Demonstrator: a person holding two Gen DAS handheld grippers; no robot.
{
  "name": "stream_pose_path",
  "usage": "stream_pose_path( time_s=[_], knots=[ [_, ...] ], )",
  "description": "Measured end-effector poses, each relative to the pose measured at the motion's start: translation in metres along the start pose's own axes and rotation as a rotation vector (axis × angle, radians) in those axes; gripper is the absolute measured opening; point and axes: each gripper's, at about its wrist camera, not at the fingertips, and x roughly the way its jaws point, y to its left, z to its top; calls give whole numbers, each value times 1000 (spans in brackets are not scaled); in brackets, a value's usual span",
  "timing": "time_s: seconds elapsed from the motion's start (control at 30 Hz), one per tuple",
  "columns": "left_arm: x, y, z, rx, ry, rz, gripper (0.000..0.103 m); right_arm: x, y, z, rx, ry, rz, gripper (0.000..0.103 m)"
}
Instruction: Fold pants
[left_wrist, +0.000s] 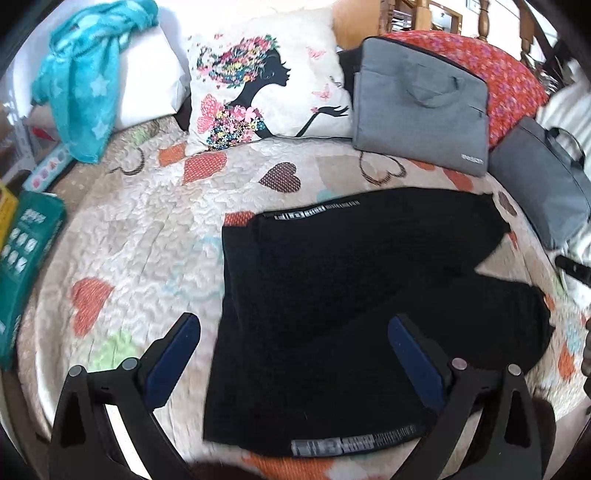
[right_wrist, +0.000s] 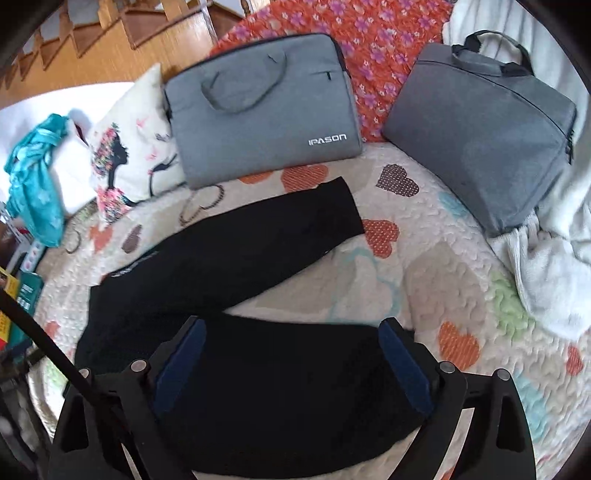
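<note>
Black pants (left_wrist: 332, 295) lie spread flat on a quilted bedspread with heart patterns (left_wrist: 140, 240). The two legs part toward the right in the left wrist view. Grey printed strips mark the pants' far edge and near edge. My left gripper (left_wrist: 293, 328) is open and empty above the waist end of the pants. In the right wrist view the pants (right_wrist: 229, 258) show with one leg angled up to the right. My right gripper (right_wrist: 291, 332) is open and empty above the nearer leg.
A pillow with a woman's silhouette (left_wrist: 266, 85), a grey IPASON laptop bag (right_wrist: 258, 110) and a second grey bag (right_wrist: 480, 129) line the far side. A teal cloth (left_wrist: 85, 74) lies far left, a white towel (right_wrist: 546, 266) right, boxes (left_wrist: 22, 251) at the left edge.
</note>
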Motion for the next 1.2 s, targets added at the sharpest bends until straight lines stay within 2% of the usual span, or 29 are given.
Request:
stream_pose_path(
  time_s=[0.23,0.43,0.63,0.77,0.83,0.93,1.0,1.03,1.07,1.1,1.13,1.17,1.2],
  knots=[
    [89,6,58,52,75,-37,102,70,-5,52,-3,69,-10,96],
    [160,-1,87,131,153,-53,102,132,4,110,-35,87,-48,94],
    [188,-5,107,254,146,-75,102,184,40,142,-257,143,-40,94],
    [212,-7,110,303,187,-123,102,227,64,150,-409,199,-26,90],
    [226,-11,108,339,215,-137,102,242,68,150,-457,211,-43,89],
    [233,-8,110,331,220,-174,103,251,69,156,-487,182,-17,89],
    [235,-8,112,334,225,-184,103,254,66,156,-479,193,3,89],
    [236,-9,113,342,225,-179,103,253,63,154,-456,194,31,87],
    [235,-10,113,344,225,-179,102,250,61,152,-443,193,47,79],
    [233,-11,113,349,224,-188,91,246,61,150,-439,193,62,66],
    [228,-13,113,362,213,-198,72,240,63,145,-446,191,78,58],
    [223,-15,114,370,206,-209,57,236,66,141,-449,198,99,35],
    [221,-17,115,370,215,-228,42,233,66,138,-444,208,112,17]
  ],
)
